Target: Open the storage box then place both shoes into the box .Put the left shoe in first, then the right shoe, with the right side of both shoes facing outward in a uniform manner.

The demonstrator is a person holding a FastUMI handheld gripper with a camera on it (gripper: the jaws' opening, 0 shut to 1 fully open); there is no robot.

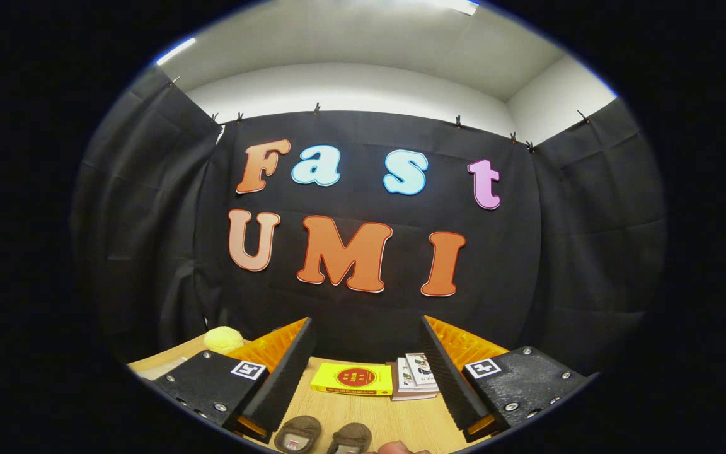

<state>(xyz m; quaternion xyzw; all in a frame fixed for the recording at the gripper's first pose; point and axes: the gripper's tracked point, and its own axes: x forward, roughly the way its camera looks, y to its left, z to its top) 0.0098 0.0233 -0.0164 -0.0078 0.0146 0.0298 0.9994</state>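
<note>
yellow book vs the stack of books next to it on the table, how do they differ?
The yellow book lies alone as a single volume; the stack of books is several piled up. The yellow book has a plain yellow cover with a red round mark; the stack's top cover is pale with pictures. The yellow book lies wider across than the stack. Both lie flat on the wooden table, beyond the open gripper.

Open claw (363, 378) above table (394, 422), two brown shoes (324, 435) between fingers, books (375, 378) beyond
</note>
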